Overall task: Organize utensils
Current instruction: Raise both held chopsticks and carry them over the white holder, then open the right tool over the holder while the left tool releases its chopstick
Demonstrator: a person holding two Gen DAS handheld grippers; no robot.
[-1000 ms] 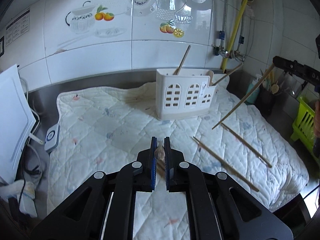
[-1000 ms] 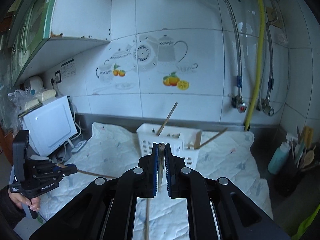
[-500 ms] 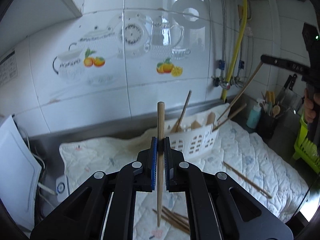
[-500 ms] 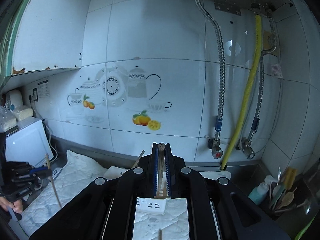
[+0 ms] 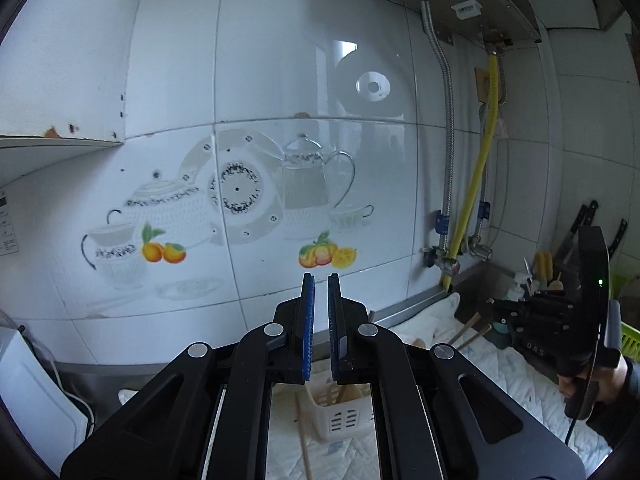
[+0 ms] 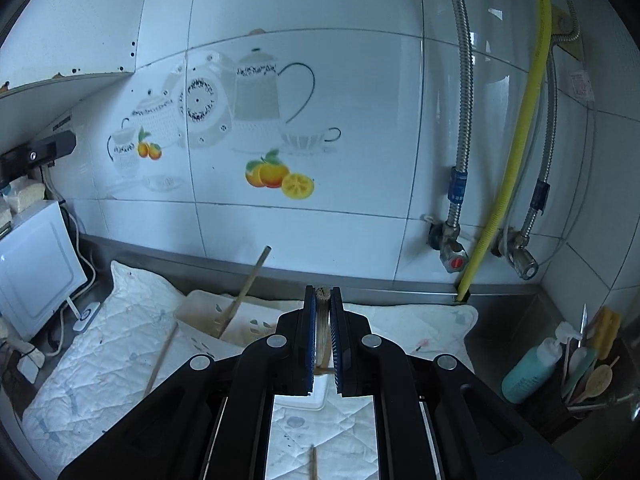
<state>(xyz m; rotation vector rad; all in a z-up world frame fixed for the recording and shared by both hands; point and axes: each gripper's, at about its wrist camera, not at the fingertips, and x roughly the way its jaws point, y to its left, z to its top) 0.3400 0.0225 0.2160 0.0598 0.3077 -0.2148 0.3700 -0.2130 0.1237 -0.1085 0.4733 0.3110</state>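
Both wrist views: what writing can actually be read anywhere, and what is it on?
"D A S": on the right gripper, its black casing.
Water heater label: too small to read.
Left wall sticker: print too small.
Right wall sticker: blurred.

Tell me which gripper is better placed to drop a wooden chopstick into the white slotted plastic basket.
Right. The right gripper clamps a wooden chopstick directly before the white slotted plastic basket; the left gripper shows none between its tips.

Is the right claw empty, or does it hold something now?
It holds something. The right claw is shut on a wooden chopstick, whose round end shows between the blue pads.
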